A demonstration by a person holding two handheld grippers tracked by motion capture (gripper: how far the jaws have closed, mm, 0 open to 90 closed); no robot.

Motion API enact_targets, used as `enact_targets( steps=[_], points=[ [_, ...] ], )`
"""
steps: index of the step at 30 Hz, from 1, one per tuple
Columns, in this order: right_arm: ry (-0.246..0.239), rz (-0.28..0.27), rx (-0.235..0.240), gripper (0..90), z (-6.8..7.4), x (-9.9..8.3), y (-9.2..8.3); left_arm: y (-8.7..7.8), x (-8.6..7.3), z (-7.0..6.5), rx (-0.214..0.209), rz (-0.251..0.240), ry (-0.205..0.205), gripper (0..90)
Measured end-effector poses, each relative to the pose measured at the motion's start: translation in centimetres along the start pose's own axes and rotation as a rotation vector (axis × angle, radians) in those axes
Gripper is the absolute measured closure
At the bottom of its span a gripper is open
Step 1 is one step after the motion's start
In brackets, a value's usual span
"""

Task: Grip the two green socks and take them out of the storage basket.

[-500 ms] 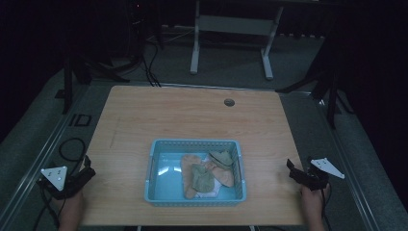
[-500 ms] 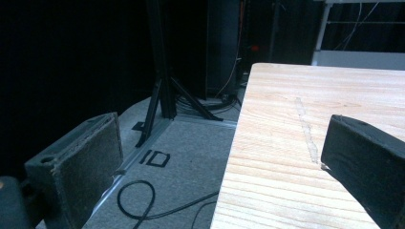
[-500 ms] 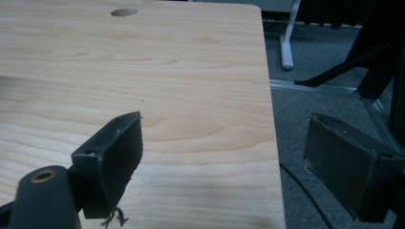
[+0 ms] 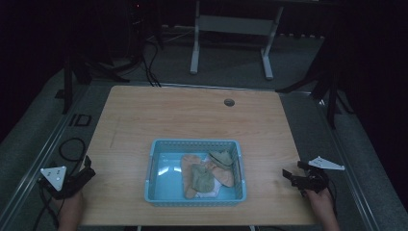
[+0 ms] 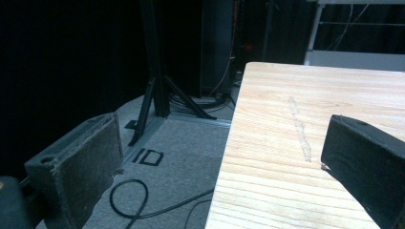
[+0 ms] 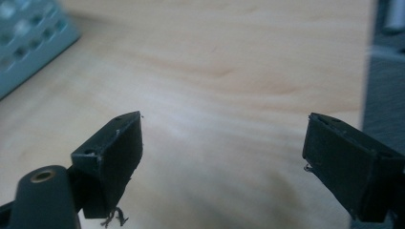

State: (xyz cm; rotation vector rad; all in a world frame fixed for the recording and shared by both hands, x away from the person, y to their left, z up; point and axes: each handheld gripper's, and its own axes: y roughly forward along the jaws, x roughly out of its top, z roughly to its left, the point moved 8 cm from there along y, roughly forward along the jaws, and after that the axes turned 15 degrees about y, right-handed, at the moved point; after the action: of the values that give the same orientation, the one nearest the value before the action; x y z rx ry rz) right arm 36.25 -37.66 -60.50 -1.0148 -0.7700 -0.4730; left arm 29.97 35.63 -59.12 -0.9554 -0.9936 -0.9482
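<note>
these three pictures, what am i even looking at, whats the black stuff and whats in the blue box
There is no robot here. A person stands at a wooden table and holds a hand tool in each hand, each with two black jaws that can pinch things.

The high view looks down on the table from above. The left gripper is at the table's near left corner, the right gripper by the near right edge. In the middle sits a blue basket holding a few crumpled cloths, orange and greenish.

The other two pictures come from small cameras riding on the tools. The black blocks at the bottom are each tool's own jaws. The left gripper view looks along the table edge to the floor, with cables there. The right gripper view looks across bare wood, the basket's corner at top left.

Both sets of jaws stand wide apart and hold nothing.
</note>
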Motion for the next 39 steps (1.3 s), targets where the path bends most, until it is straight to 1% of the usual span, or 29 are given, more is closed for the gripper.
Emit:
enact_targets(
  steps=[1,2,4,7,8,9,11,14,16,20,28,30,32,36,39],
  points=[
    [-0.014,0.028,0.012,13.6,0.0,-0.2,0.0,0.0,0.0,0.0,-0.001,-0.001,0.000,0.4],
    [-0.037,0.054,0.011,13.6,-0.1,-0.4,-0.1,0.0,0.0,0.0,-0.002,0.001,-0.001,0.4],
    [-0.088,0.108,-0.008,13.6,-0.4,-0.9,-0.1,0.0,-0.1,-0.1,-0.013,0.011,0.000,0.4],
    [-0.141,0.174,-0.004,13.6,-0.3,-1.3,-0.3,0.0,0.0,-0.2,-0.017,0.017,0.010,0.4],
    [-0.159,0.193,0.000,13.6,-0.2,-1.3,-0.4,0.0,0.0,-0.4,-0.024,0.019,0.026,0.4],
    [-0.172,0.200,0.007,13.6,-0.1,-1.3,-0.4,0.0,0.0,-0.5,-0.025,0.017,0.031,0.4],
    [-0.211,0.236,0.011,13.6,0.2,-1.3,-0.5,0.1,0.0,-0.6,-0.027,0.017,0.032,0.4],
    [-0.245,0.313,0.035,13.7,0.9,-1.5,-0.6,0.1,0.0,-0.5,-0.029,0.016,0.025,0.4],
    [-0.278,0.368,0.042,13.7,1.4,-1.7,-0.6,0.1,0.0,-0.5,-0.032,0.016,0.023,0.4],
    [-0.329,0.460,0.044,13.7,2.1,-1.6,-0.7,0.1,0.0,-0.5,-0.036,0.016,0.024,0.4],
    [-0.390,0.616,0.054,14.1,3.4,-1.3,-0.9,0.1,-0.1,-0.6,-0.039,0.019,0.024,0.4],
    [-0.410,0.661,0.048,14.5,3.5,-1.3,-0.9,0.1,-0.1,-0.6,-0.039,0.020,0.024,0.4],
    [-0.433,0.703,0.030,14.5,3.6,-1.3,-0.9,0.1,-0.1,-0.6,-0.042,0.022,0.025,0.4],
    [-0.466,0.754,0.001,16.0,3.7,-1.1,-0.9,0.2,-0.1,-0.6,-0.045,0.024,0.024,0.4],
    [-0.472,0.797,-0.008,16.0,4.0,-1.0,-0.9,0.2,-0.1,-0.6,-0.045,0.025,0.024,0.4]
  ],
)
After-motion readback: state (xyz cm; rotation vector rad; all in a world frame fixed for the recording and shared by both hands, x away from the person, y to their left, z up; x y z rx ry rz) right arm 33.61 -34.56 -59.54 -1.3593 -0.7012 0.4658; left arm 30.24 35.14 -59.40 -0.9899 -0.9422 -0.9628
